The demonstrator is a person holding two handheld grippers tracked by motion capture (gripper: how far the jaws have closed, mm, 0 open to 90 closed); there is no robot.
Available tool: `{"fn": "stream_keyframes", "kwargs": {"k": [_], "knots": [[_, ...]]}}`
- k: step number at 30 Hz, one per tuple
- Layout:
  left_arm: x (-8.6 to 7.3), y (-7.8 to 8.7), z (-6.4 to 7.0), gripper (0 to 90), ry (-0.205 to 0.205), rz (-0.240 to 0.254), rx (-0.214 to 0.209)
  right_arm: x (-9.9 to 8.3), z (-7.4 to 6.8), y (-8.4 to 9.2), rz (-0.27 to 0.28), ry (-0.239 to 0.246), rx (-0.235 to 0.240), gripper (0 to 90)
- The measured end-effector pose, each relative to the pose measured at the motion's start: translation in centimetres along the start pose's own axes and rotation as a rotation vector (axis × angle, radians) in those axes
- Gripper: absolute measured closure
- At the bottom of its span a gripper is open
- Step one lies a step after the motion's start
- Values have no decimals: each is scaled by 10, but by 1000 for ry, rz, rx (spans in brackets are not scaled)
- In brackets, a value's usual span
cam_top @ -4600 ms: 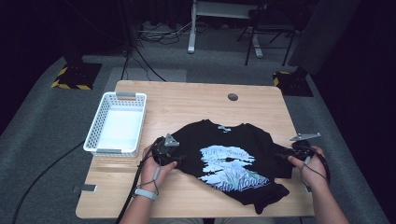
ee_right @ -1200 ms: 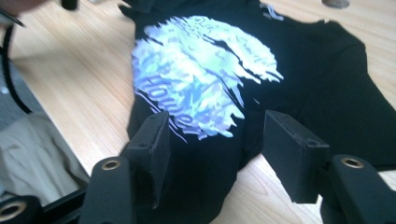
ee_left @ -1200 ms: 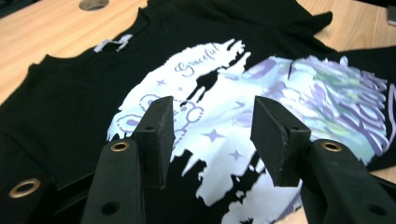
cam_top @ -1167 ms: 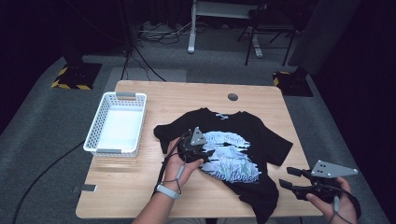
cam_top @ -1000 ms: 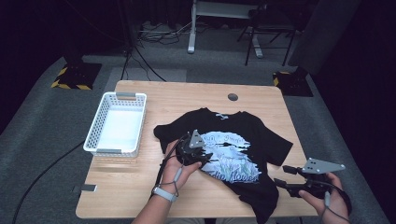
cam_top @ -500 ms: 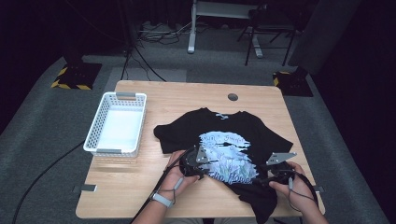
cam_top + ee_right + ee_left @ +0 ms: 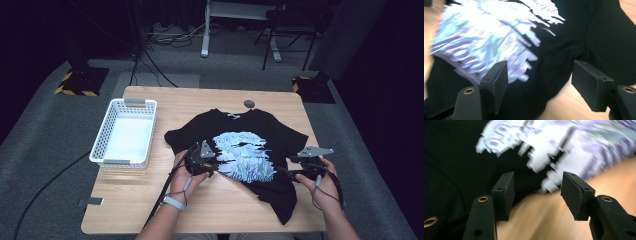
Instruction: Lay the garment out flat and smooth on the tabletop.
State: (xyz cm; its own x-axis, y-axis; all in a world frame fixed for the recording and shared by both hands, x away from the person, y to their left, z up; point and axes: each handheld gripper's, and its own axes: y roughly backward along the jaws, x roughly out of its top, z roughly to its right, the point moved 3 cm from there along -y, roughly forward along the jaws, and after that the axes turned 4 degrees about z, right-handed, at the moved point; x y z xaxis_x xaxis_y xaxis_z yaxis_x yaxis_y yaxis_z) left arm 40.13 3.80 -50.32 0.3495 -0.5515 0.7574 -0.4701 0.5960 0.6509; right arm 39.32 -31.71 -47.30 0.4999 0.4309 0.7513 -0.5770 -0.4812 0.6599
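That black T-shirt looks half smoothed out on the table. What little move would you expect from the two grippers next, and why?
Probably each closes on the shirt edge before it. The left gripper and right gripper both stand open, nothing pinched, at opposite side edges of the black T-shirt, whose bottom is still bunched.

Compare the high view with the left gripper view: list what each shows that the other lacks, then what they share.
High view alone: the white basket at the table's left, the whole wooden table, the person's forearms, and the right hand-held gripper at the shirt's right edge.

Left gripper view alone: a close look at the left hand-held gripper, its black pads apart with nothing between them, poised over the shirt's edge.

Both: the black T-shirt with its pale print, lying on the wooden tabletop.
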Motion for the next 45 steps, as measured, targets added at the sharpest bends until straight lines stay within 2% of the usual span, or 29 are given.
{"fn": "stream_keyframes", "kwargs": {"k": [3, 7, 9, 12, 15, 16, 18, 19, 23, 25, 26, 27, 28, 29, 31, 32, 33, 34, 37, 39, 41, 43, 45], "knots": [[-7, 6, 12, 428, -20, -13, -15, -9, -11, 18, 8, 16, 21, 296], [-13, 10, 25, 412, -82, -51, -1, -23, -36, 34, 10, 49, 70, 296], [-14, 8, 26, 410, -75, -49, -4, -27, -53, 36, -4, 85, 99, 294], [-13, 3, 27, 410, -65, -38, -16, -29, -73, 35, -12, 131, 133, 292], [-6, -6, 35, 409, -88, -22, -37, -31, -84, 34, -22, 156, 151, 292], [-3, -9, 38, 406, -107, -21, -39, -33, -86, 33, -25, 161, 157, 290], [0, -13, 41, 399, -121, -21, -37, -37, -89, 30, -40, 168, 157, 288], [6, -20, 42, 398, -141, -22, -27, -39, -91, 28, -47, 174, 160, 288], [13, -30, 33, 404, -108, -4, -7, -40, -104, 16, -59, 249, 176, 289], [14, -31, 30, 443, -97, 3, -9, -38, -107, 12, -57, 262, 183, 290], [14, -32, 25, 488, -75, 11, -26, -34, -110, 2, -61, 300, 192, 311], [15, -32, 24, 548, -74, 12, -31, -32, -109, -4, -79, 314, 185, 336], [15, -32, 23, 637, -78, 9, -35, -31, -108, -9, -101, 332, 177, 377], [15, -31, 22, 735, -85, 7, -31, -31, -106, -14, -126, 345, 175, 455], [17, -28, 21, 859, -61, 26, -32, -28, -102, -17, -143, 325, 164, 629], [18, -27, 20, 889, -54, 34, -35, -26, -100, -16, -158, 332, 150, 721], [19, -25, 19, 897, -51, 43, -31, -25, -99, -15, -168, 314, 155, 823], [20, -23, 19, 898, -47, 55, -27, -23, -98, -13, -168, 294, 171, 858], [22, -17, 19, 860, -36, 81, -29, -16, -100, -4, -136, 278, 197, 865], [24, -12, 19, 726, -34, 96, -22, -8, -101, 8, -88, 266, 226, 865], [25, -10, 19, 562, -32, 102, -20, 3, -100, 23, -10, 242, 256, 865], [25, 0, 24, 485, -45, 137, -52, 13, -97, 41, 75, 206, 279, 865], [24, 6, 33, 428, -70, 177, -85, 21, -91, 53, 122, 170, 287, 864]]}}
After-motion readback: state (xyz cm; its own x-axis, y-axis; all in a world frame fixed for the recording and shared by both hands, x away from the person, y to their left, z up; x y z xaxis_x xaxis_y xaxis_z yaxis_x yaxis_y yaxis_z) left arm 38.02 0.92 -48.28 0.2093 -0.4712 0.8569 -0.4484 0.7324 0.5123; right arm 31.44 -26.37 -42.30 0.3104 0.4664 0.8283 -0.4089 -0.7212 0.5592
